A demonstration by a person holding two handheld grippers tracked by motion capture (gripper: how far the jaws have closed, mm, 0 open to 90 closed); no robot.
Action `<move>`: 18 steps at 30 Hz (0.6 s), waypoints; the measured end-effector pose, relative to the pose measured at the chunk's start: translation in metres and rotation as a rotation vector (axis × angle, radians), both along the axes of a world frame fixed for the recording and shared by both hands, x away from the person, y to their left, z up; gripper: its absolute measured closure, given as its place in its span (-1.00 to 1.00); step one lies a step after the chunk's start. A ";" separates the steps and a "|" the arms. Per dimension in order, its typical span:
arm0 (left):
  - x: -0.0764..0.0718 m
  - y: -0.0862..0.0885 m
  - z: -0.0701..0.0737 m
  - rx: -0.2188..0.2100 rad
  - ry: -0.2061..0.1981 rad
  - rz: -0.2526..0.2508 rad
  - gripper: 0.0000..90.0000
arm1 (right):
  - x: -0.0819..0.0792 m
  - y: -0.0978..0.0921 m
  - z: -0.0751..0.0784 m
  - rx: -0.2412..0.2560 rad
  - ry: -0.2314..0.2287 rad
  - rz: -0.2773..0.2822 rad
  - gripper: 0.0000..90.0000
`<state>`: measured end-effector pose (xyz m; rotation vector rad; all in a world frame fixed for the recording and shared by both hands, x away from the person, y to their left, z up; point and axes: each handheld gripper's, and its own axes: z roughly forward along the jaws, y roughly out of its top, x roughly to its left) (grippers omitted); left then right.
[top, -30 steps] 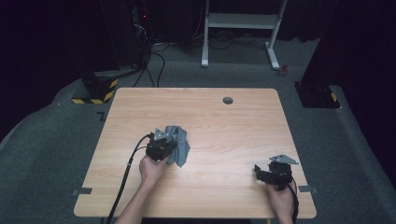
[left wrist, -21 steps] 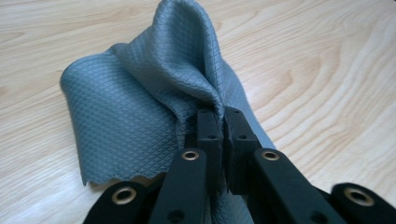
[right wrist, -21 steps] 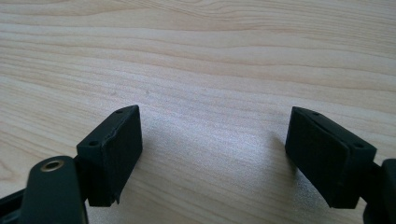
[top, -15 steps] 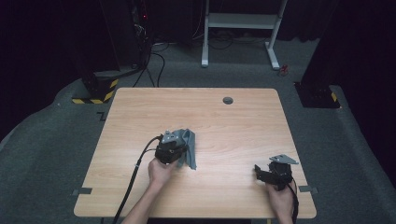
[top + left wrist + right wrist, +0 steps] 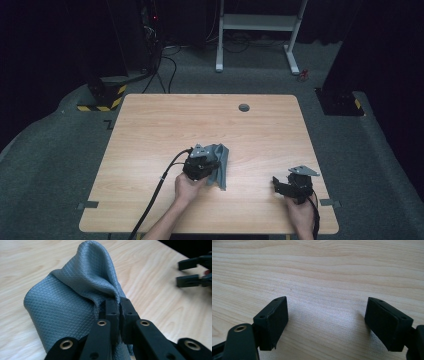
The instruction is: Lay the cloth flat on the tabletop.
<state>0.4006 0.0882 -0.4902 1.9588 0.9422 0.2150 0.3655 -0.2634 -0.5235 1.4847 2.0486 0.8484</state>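
- High view: a pale wooden table (image 5: pixel 150 130) with a straight grain stands on a grey carpeted floor (image 5: pixel 45 165); a small round dark cable hole (image 5: pixel 244 107) sits near its far edge
- High view: the room behind is dark, with a white metal frame (image 5: pixel 257 22) on two legs, loose black cables (image 5: pixel 162 62) on the floor, and yellow-and-black striped feet (image 5: pixel 100 100) at the far left and far right of the table
- High view: two strips of grey tape (image 5: pixel 87 205) lie on the floor by the near corners
- High view: the left gripper (image 5: pixel 207 161) is held near the middle of the near half of the table, with a grey cloth (image 5: pixel 221 165) bunched against it and draped down to the wood; its black cable (image 5: pixel 155 195) trails off the near edge
- High view: the right gripper (image 5: pixel 276 184) rests near the near right corner, well apart from the cloth, with its grey plate on top
- Left gripper view: the two black jaws are pressed together on a pinched fold of the grey cloth (image 5: pixel 75 297), which has a fine diamond quilted texture and rises in a peak above the tabletop; the other gripper shows at the far upper right over the wood
- Right gripper view: the right gripper (image 5: pixel 325 320) has its jaws spread wide apart with nothing between them, just above bare light wood with a faint shadow under the pads
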 end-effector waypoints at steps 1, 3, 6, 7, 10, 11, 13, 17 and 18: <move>-0.001 -0.002 0.000 -0.003 -0.002 -0.009 0.93 | 0.000 0.000 0.000 0.000 0.000 0.000 -0.58; -0.002 -0.008 0.001 -0.005 -0.003 -0.024 0.92 | 0.000 0.000 0.000 0.000 0.000 0.001 -0.58; -0.004 -0.013 0.001 -0.018 0.001 -0.035 0.92 | 0.000 0.000 0.000 0.000 0.000 0.003 -0.58; -0.003 -0.014 0.000 -0.017 -0.002 -0.035 0.92 | 0.000 0.000 0.000 0.000 -0.001 0.002 -0.58; -0.003 -0.016 -0.003 -0.006 0.008 -0.035 0.91 | 0.000 0.000 0.000 0.000 0.000 0.003 -0.58; -0.002 -0.016 -0.004 -0.006 0.012 -0.032 0.91 | 0.000 0.000 0.000 0.000 0.000 0.003 -0.58; -0.002 -0.013 -0.005 -0.003 0.024 -0.027 0.87 | 0.000 0.000 0.000 0.000 0.000 0.003 -0.58; -0.002 -0.010 -0.007 0.024 0.020 -0.019 0.76 | 0.000 0.000 0.000 0.001 0.001 0.003 -0.58; -0.002 -0.010 -0.007 0.034 0.019 -0.017 0.70 | 0.000 0.000 0.000 0.000 0.001 0.003 -0.58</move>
